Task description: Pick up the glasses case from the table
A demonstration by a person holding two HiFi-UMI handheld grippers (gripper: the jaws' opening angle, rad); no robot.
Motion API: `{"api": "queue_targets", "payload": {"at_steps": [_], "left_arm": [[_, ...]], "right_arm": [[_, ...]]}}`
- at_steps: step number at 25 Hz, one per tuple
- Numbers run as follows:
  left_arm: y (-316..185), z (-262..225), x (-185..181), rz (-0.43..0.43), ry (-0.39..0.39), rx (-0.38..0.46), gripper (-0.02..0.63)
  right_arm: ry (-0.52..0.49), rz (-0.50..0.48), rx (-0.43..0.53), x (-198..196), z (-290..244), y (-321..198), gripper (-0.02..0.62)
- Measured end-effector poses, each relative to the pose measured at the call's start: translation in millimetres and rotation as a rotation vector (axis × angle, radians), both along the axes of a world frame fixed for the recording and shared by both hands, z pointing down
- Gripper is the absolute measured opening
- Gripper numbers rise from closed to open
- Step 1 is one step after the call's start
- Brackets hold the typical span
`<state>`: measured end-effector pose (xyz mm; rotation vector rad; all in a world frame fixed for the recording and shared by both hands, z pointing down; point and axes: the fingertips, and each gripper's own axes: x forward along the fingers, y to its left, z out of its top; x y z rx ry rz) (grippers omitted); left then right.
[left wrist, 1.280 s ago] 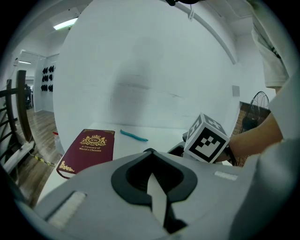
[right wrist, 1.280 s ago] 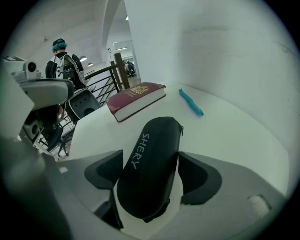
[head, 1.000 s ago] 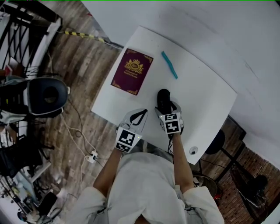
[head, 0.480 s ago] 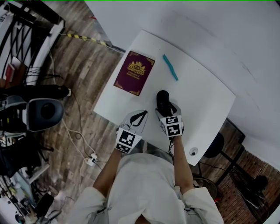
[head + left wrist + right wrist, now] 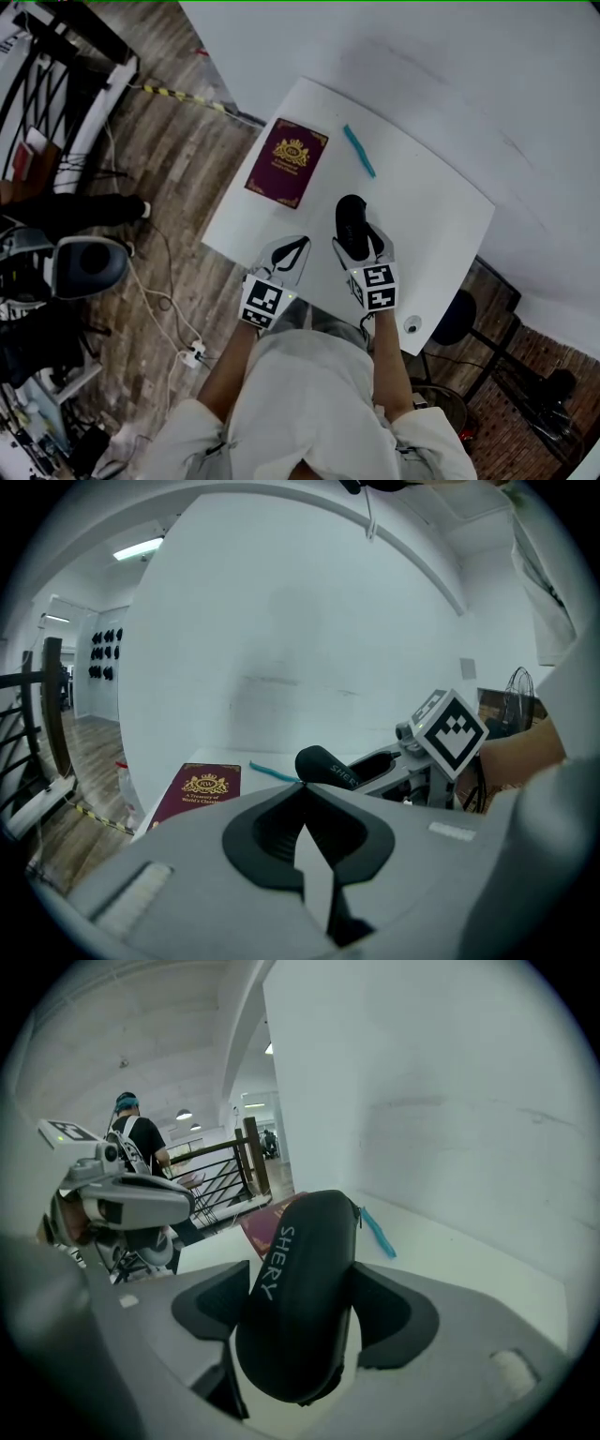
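The black glasses case [image 5: 351, 217] is clamped between the jaws of my right gripper [image 5: 359, 234], lifted above the white table [image 5: 422, 216] near its front edge. In the right gripper view the case [image 5: 300, 1279] fills the gap and both pads press on its sides; the jaws have just closed a little onto it. My left gripper [image 5: 292, 248] hovers left of it, shut with nothing between its tips [image 5: 302, 803]. From the left gripper view the case [image 5: 326, 765] sticks out of the right gripper.
A maroon passport [image 5: 287, 161] and a teal pen [image 5: 359, 150] lie farther back on the table. A small white round object [image 5: 413, 323] sits at the near right corner. An office chair [image 5: 89, 265] and cables [image 5: 195, 349] are on the wooden floor at the left.
My right gripper has risen with the glasses case, lifting it off the table. The left gripper has risen slightly. The chair on the left has shifted down in the view.
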<state>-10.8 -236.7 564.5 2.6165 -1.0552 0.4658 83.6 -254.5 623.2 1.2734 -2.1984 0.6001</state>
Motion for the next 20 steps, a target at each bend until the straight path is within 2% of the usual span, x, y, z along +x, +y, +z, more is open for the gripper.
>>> {"api": "queue_targets", "payload": {"at_steps": [10, 20], "left_arm": [[7, -56, -10, -0.017, 0.075, 0.105, 0.020], [30, -114, -13, 0.029, 0.127, 0.241, 0.020]], "right_arm": [[-0.074, 0.024, 0.243, 4, -104, 17, 0.345], [-0.093, 0.042, 0.408, 1, -170, 58, 0.344]]}}
